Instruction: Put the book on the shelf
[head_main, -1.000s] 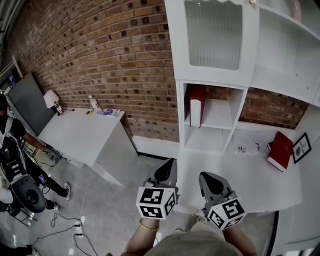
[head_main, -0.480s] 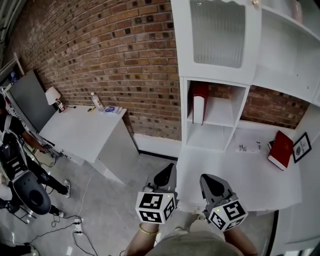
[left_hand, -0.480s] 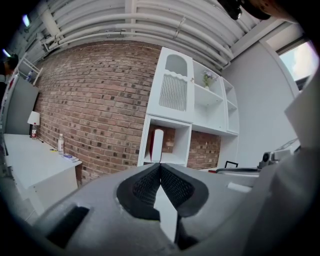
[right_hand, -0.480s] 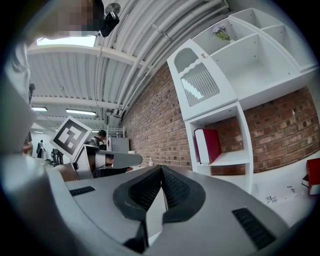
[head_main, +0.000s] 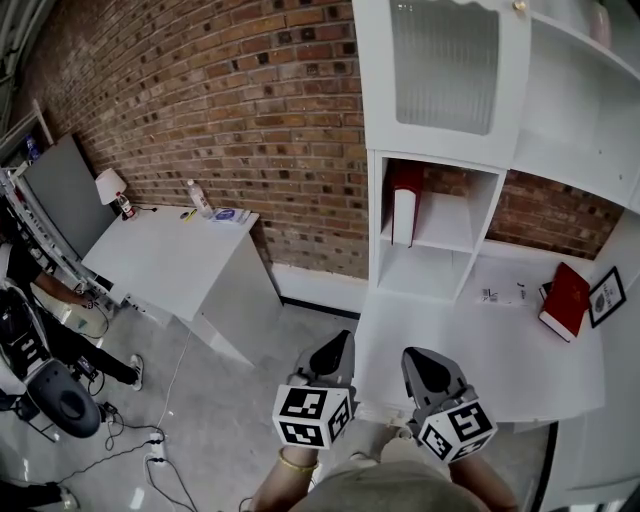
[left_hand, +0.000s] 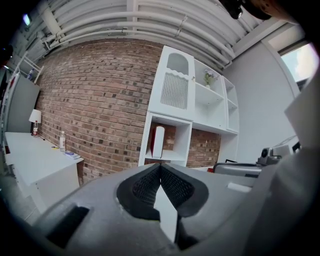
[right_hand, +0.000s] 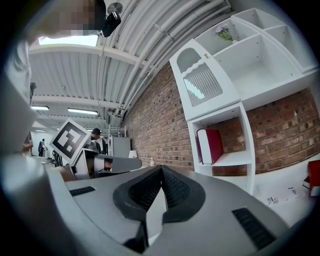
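Observation:
A red book (head_main: 566, 300) lies on the white desk (head_main: 500, 360) at the right, by the wall. Another red book (head_main: 404, 203) stands upright in the open cubby of the white shelf unit (head_main: 478, 215); the same book (left_hand: 157, 142) shows in the left gripper view and the book (right_hand: 210, 145) again in the right gripper view. My left gripper (head_main: 333, 352) hangs low in front of the desk's near edge, jaws shut, empty. Beside it my right gripper (head_main: 425, 368) is shut too, holding nothing. Both point toward the shelf unit, well short of either book.
A small black picture frame (head_main: 603, 296) leans by the lying book, and a paper sheet (head_main: 497, 296) lies near the cubby. A white side table (head_main: 170, 260) with a bottle (head_main: 198, 199) and a lamp (head_main: 112, 188) stands left. A person (head_main: 40, 330) and floor cables are at far left.
The view has slid slightly left, so the shelf and desk sit a bit further right. Both grippers hold the same place and stay shut.

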